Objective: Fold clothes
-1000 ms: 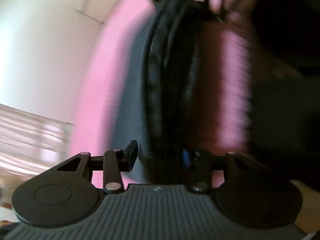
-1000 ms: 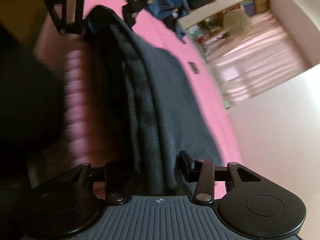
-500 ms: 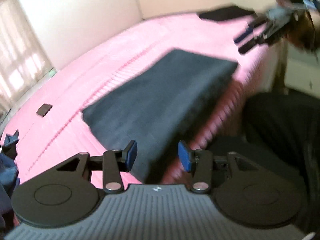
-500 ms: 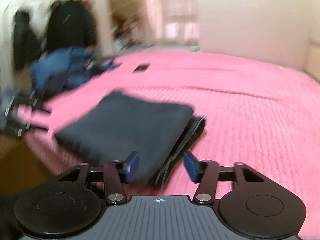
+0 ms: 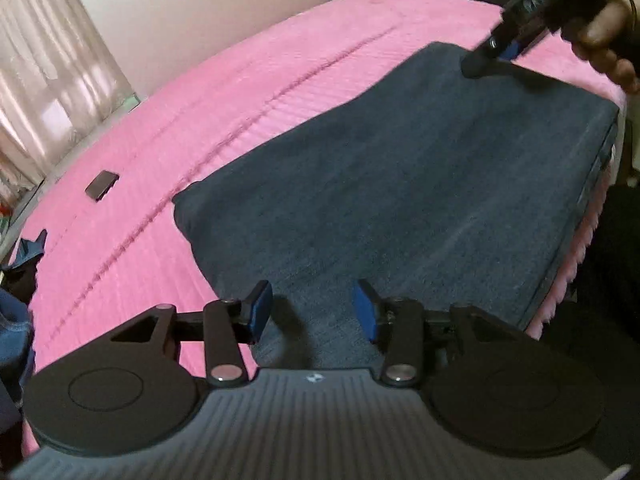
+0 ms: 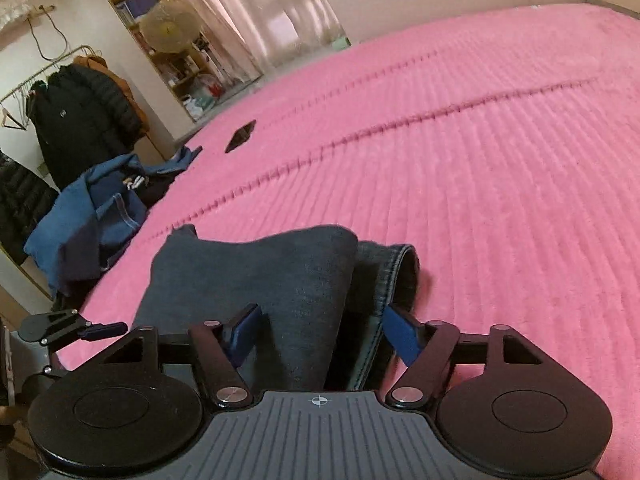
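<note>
Left wrist view shows us the dark folded garment [image 5: 400, 184] lying flat as a neat rectangle on the pink bedspread [image 5: 224, 92], near the bed's edge. We read that spot as chosen so both tools can get at it from the side where the person stands. Our left gripper [image 5: 312, 306] hangs just above the near end of the cloth with its jaws spread and nothing between them. At the far end, the right gripper [image 5: 496, 50] comes down onto the garment's corner, held in the person's hand [image 5: 604, 36]. From the right wrist view, that gripper [image 6: 320, 334] also has its jaws spread, and the folded edge of the garment [image 6: 248, 276] runs straight up between them without being pinched; a hem sticks out past the fold on the right. A heap of blue clothes [image 6: 92, 216] sits at the bed's far side, well apart, and a small dark object [image 6: 240, 136] lies beyond it.
</note>
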Motion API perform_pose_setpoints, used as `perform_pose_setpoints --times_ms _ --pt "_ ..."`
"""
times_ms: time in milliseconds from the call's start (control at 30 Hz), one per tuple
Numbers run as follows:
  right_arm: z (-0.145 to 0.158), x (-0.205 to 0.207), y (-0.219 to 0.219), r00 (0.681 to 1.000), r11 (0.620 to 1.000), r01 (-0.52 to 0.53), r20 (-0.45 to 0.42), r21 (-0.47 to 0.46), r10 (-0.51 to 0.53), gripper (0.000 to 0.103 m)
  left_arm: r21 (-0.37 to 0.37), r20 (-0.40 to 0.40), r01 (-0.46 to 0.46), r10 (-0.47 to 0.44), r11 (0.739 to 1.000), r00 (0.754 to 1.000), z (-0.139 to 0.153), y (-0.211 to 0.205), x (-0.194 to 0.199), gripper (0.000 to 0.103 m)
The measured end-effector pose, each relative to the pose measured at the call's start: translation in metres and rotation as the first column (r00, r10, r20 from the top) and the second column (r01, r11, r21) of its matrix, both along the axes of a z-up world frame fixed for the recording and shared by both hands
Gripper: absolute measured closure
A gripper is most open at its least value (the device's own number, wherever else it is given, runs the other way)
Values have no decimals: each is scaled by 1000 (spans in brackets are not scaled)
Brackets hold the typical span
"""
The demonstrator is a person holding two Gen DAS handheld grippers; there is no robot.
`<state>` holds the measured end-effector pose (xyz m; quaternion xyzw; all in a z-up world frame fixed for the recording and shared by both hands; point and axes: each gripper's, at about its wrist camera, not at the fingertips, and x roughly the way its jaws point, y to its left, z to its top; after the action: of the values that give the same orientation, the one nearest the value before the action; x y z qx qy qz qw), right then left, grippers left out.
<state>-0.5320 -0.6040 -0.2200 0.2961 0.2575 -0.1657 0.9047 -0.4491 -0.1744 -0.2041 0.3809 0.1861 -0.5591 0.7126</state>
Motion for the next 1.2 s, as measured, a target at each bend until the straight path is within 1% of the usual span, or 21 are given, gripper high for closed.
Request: perform_pose_setpoints --times_ms 67,133,200,300,333,367,400,433,500,533,600,667,733,833,867,900,933,1000,1067,1133,1200 --pt "5 -2 0 999 999 30 27 -45 -29 43 -20 -3 -10 10 1000 1000 -1 2 3 63" --pt "5 0 -1 998 999 11 55 -42 -9 43 -41 -6 -20 20 999 1000 -2 5 6 64" --pt "1 8 -3 999 999 -35 38 -20 35 43 -30 -25 -9 9 1000 1000 -6 3 8 63" --pt "-19 22 -10 998 996 -55 7 69 55 44 -50 -15 0 -1 999 1000 -6 3 6 64" --pt "-24 21 -12 999 995 -44 12 94 43 53 -65 -17 9 -10 998 1000 -4 5 4 64" --pt "-26 20 -15 1000 993 -27 20 117 25 59 -71 -19 19 -20 997 1000 -2 5 2 63" --pt "-25 17 -19 1000 990 -10 31 142 5 73 -74 -21 29 -31 997 999 -1 4 0 62" --pt "-21 14 -21 999 987 -9 47 163 2 84 -77 -23 39 -41 996 999 0 4 -2 62" --pt "-1 16 -18 997 994 -42 64 105 35 91 -85 -22 55 -57 995 998 2 3 -5 62" --pt "10 18 -16 995 996 -60 81 70 54 92 -95 -16 61 -63 994 998 4 2 -6 62" --pt "24 23 -16 990 996 -84 114 12 82 92 -105 -8 70 -71 992 997 5 -1 -6 62" --pt "15 29 -22 994 997 -78 74 2 78 92 -102 -5 78 -79 992 997 4 -6 -6 62" --pt "-9 32 -31 998 998 -56 20 36 55 89 -77 3 78 -78 994 997 -3 -11 -6 61" --pt "-27 17 -40 997 993 -23 71 114 15 85 -71 -26 57 -59 996 998 -12 -15 -3 61" --pt "-25 12 -38 997 995 -17 74 103 9 84 -72 -33 49 -52 996 998 -11 -15 -2 61" --pt "-19 9 -33 998 997 -13 68 74 8 76 -73 -28 49 -51 996 998 -8 -13 -3 61" --pt "-12 5 -27 998 999 -7 62 38 5 72 -75 -22 50 -52 996 998 -6 -11 -4 61" --pt "6 -9 -12 997 999 -2 73 -36 4 72 -90 -19 63 -64 994 998 2 -5 -9 61" --pt "22 -24 10 994 996 -12 110 -90 22 72 -111 -34 83 -88 990 996 14 3 -17 61" --pt "32 -35 38 984 990 -54 159 -131 74 72 -136 -60 109 -118 985 991 24 12 -26 61" --pt "31 -43 62 974 983 -130 168 -133 152 72 -143 -86 127 -140 981 986 27 18 -34 60"
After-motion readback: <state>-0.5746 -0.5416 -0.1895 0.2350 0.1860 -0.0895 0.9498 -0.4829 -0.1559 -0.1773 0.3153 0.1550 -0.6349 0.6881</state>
